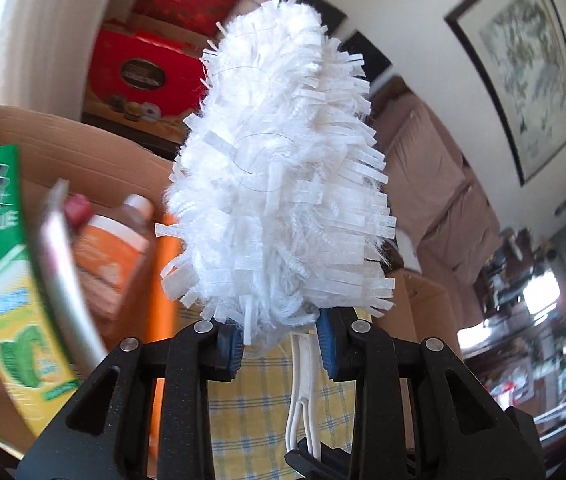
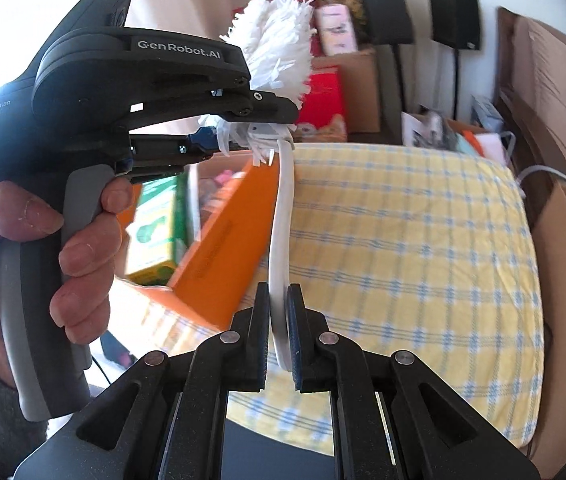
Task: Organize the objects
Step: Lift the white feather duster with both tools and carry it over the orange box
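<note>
Right gripper clamped the white duster handle, left gripper pinched narrowly at the fluffy duster head, above a yellow checked tablecloth; beside it, an orange cardboard box held a green toothpaste carton and an orange bottle; brown sofa behind.

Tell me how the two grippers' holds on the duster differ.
The left gripper clamps the duster at the base of its fluffy white head; the right gripper pinches its thin white handle lower down. The left's jaws stand wider apart; the right's nearly meet. Both grip one duster.
</note>
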`<action>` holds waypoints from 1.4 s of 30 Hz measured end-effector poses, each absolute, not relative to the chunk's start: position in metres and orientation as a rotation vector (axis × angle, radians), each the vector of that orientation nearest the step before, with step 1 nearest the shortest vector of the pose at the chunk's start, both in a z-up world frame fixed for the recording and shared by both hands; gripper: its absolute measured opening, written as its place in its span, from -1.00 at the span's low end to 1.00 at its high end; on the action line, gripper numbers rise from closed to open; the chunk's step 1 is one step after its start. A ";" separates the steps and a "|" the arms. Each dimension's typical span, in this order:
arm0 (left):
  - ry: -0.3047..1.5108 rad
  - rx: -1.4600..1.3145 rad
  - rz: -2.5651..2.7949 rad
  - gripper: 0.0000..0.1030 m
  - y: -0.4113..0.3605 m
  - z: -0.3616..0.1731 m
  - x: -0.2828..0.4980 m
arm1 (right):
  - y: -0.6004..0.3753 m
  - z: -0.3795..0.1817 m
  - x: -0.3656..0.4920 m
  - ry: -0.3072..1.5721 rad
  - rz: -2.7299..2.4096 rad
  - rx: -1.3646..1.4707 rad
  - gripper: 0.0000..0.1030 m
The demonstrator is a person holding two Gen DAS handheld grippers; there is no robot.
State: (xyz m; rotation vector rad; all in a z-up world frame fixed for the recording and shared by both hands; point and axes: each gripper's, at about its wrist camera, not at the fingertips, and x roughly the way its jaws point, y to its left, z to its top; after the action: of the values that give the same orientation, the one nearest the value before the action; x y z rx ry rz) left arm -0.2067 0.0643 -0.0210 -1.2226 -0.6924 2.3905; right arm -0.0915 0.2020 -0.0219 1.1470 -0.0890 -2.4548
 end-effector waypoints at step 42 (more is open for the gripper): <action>-1.031 -1.286 2.615 -0.57 -0.106 -0.082 -0.165 | 0.065 -0.046 -0.119 0.189 -2.087 1.144 -0.86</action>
State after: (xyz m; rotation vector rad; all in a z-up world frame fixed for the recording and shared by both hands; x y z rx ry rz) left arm -0.1647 -0.1059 -0.0824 -1.2862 -1.0309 2.6153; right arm -0.1186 0.0647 -0.0460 1.1440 0.1890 -2.0868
